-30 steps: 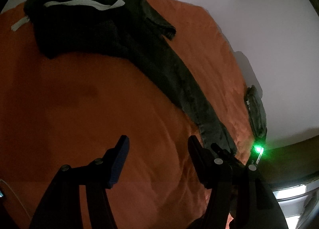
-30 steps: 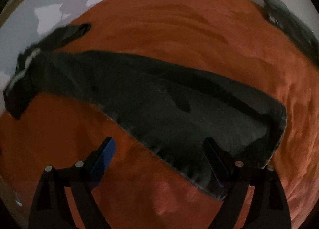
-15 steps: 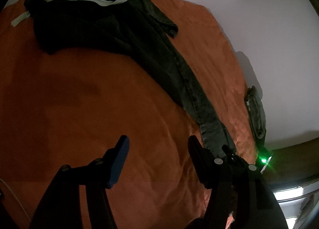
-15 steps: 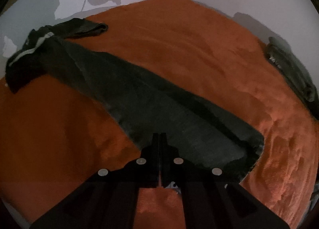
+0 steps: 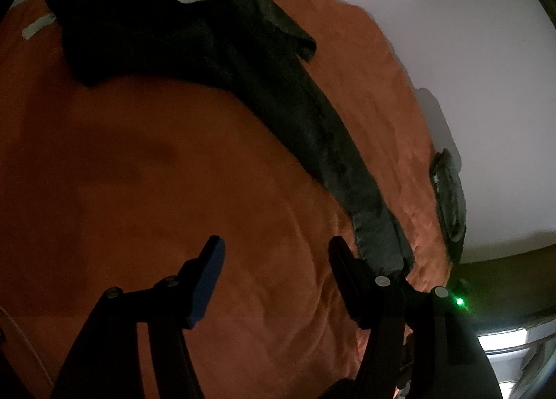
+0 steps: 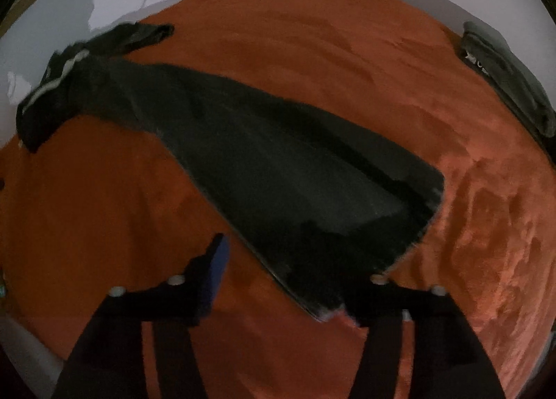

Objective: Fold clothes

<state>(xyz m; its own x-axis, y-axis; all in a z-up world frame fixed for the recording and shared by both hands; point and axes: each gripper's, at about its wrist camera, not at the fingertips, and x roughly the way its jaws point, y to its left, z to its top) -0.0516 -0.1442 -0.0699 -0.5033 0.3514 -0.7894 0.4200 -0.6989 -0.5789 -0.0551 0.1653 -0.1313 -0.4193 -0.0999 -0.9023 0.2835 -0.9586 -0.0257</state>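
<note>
On orange blanket (image 6: 312, 34), dark trousers (image 6: 278, 162) spread

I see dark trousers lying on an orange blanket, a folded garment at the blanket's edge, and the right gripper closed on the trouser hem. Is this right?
Not quite. In the right wrist view the right gripper is open; its jaws have just been opening and press on nothing, the hem lying partly between them. The dark trousers do lie on the orange blanket, with a folded garment at its edge.

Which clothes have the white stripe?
The dark pants stretched across the orange blanket; the white band shows at their waist. The small folded garment at the edge has none.
</note>
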